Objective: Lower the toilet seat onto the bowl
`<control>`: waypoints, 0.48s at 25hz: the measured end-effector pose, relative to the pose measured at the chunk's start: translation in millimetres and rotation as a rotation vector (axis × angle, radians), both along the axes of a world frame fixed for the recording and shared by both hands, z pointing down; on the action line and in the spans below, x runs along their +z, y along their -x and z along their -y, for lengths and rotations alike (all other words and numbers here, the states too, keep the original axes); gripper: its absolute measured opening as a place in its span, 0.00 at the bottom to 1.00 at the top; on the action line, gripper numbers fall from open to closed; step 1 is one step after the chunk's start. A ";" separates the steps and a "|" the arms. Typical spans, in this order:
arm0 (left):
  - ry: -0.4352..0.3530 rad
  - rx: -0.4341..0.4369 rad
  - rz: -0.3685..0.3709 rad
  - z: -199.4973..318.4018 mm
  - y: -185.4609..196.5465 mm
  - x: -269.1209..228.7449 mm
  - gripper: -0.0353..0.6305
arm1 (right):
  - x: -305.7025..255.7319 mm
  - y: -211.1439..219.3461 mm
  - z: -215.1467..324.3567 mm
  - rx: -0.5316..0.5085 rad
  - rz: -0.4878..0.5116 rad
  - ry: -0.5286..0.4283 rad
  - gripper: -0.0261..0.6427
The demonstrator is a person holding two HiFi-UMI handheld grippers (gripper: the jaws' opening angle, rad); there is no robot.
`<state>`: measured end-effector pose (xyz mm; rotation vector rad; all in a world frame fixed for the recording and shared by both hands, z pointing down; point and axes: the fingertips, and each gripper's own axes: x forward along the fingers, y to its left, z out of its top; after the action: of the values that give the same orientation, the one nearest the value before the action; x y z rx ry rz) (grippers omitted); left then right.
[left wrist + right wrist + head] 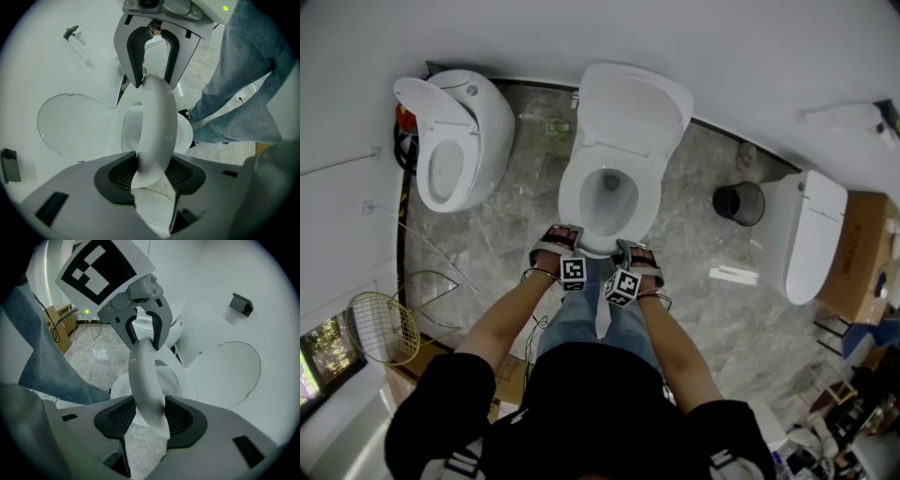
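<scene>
Over the bowl (119,385), the seat (157,117) is pinched in the half-open left claw (152,174) and right claw (150,417); seemingly nearly down, it is best eased.

White toilet seat (572,199); grey veined marble floor (694,234); black-white square-marked cubes (573,272); blue jeans (572,323).

A grey veined marble floor (516,244) runs up to a plain white wall (750,56) on the far side. A spare left toilet (455,141), white with its lid up, stands far left against the wall. Black cables (401,225) trail beside it toward the near side. A white right toilet (811,234) stands at the right, with a dark round bin (739,202) just beside it and a brown cardboard box (862,253) further right. A yellow-framed racket (382,328) lies near left. The light is soft and even.
</scene>
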<state>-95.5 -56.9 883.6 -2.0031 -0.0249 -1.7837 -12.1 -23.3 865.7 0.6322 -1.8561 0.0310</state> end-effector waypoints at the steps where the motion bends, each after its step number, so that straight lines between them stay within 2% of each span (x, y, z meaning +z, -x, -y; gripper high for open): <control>1: 0.004 0.003 0.011 -2.4 0.8 2.8 0.33 | 2.9 0.4 -3.0 0.000 -0.003 0.004 0.36; 4: 0.013 0.015 0.033 -6.0 5.0 10.9 0.33 | 5.1 3.0 -8.6 0.039 0.025 0.025 0.37; 7: 0.018 0.027 0.044 -10.9 8.1 15.8 0.34 | -2.0 -7.9 -16.3 0.220 0.134 0.097 0.38; 9: 0.020 0.028 0.043 -13.4 8.5 18.3 0.35 | -0.8 -23.5 -27.7 0.425 0.263 0.202 0.40; 12: 0.029 0.030 0.050 -16.2 10.3 23.8 0.35 | 15.4 -47.3 -51.1 0.876 0.581 0.439 0.44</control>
<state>-105.7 -40.7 907.4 -1.9675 -0.0968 -1.8241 35.2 27.7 881.1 1.1461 -1.8595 1.2705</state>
